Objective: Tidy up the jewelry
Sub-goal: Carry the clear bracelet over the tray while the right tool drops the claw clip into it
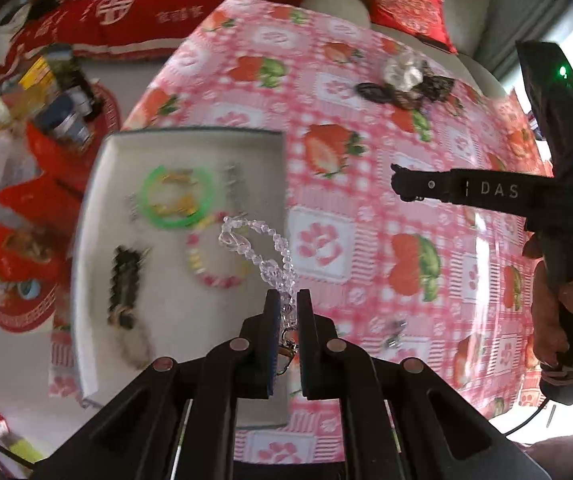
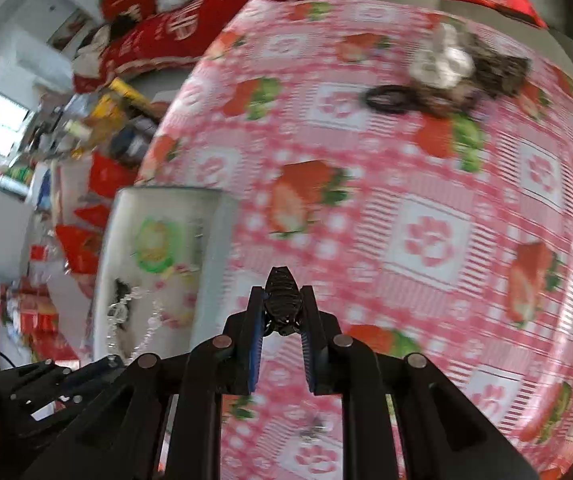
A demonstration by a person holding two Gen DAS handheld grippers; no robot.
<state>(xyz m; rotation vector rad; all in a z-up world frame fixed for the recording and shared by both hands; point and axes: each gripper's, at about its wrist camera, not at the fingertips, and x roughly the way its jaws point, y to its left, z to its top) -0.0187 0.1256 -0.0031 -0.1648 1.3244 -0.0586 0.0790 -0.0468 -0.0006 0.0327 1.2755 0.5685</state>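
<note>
A: Now, what is the left gripper [image 1: 287, 300] doing?

B: Its jaws are pinching the clear bead bracelet [image 1: 256, 248] tight, and the loop is dangling ahead of them, over the right edge of the white tray [image 1: 98, 208].

A: And what is lying in that tray?

B: Ahead and to the left of the jaws, a green bangle [image 1: 177, 194] is sitting around some yellow pieces, a dark beaded strand [image 1: 125, 276] is lying nearer, and a pink and yellow bead bracelet [image 1: 216, 258] is resting just behind the hanging loop.

A: Moving right?

B: The tray is sitting on the surface, which is wearing a strawberry-print cloth [image 1: 366, 200]. A small metal piece [image 1: 394, 330] is lying just right of the left jaws. Far ahead, a heap of dark jewelry and something crinkled and silvery [image 1: 404, 76] is waiting.

A: And the right gripper [image 2: 282, 300]?

B: Its jaws are clamping a dark beaded piece [image 2: 282, 302], lifted clear of the cloth, with the tray off to their left.
</note>
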